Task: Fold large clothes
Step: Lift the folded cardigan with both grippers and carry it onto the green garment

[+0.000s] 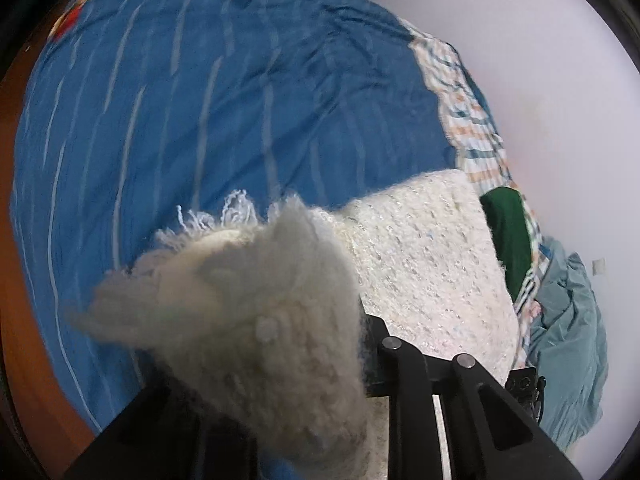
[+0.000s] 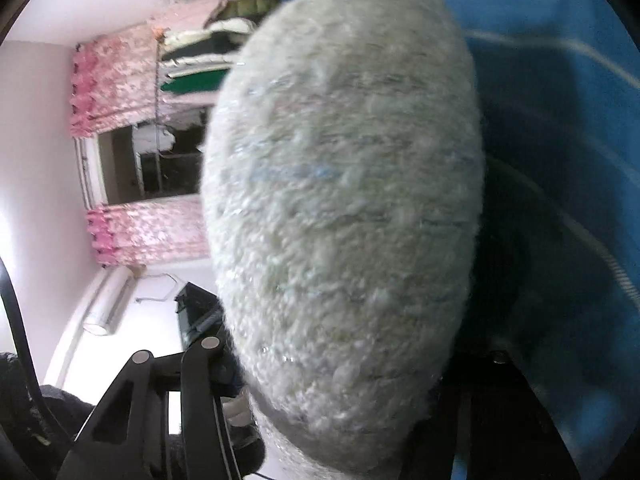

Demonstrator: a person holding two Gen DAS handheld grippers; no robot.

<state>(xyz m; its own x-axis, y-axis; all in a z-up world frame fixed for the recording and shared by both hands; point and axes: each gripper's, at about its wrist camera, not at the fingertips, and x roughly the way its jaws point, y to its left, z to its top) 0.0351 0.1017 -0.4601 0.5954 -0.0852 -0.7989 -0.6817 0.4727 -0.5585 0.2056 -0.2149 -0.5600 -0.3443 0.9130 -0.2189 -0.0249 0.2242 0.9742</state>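
A fluffy cream knitted garment with fringe [image 1: 420, 256] lies on the blue bedspread [image 1: 200, 100]. My left gripper [image 1: 320, 364] is shut on a bunched fringed edge of it [image 1: 248, 320], lifted toward the camera; the fingertips are hidden by the wool. In the right wrist view the same cream knit [image 2: 344, 208] fills the middle of the frame. My right gripper [image 2: 340, 392] is shut on it and holds it up above the bedspread [image 2: 560, 120]; its fingertips are hidden too.
A green cloth [image 1: 508, 232] and a grey-blue cloth [image 1: 568, 344] lie at the bed's right edge by a white wall [image 1: 560, 80]. The wooden bed frame [image 1: 24, 320] shows left. Pink curtains [image 2: 120, 92], a window [image 2: 148, 160] and stacked clothes [image 2: 208, 48] show in the right view.
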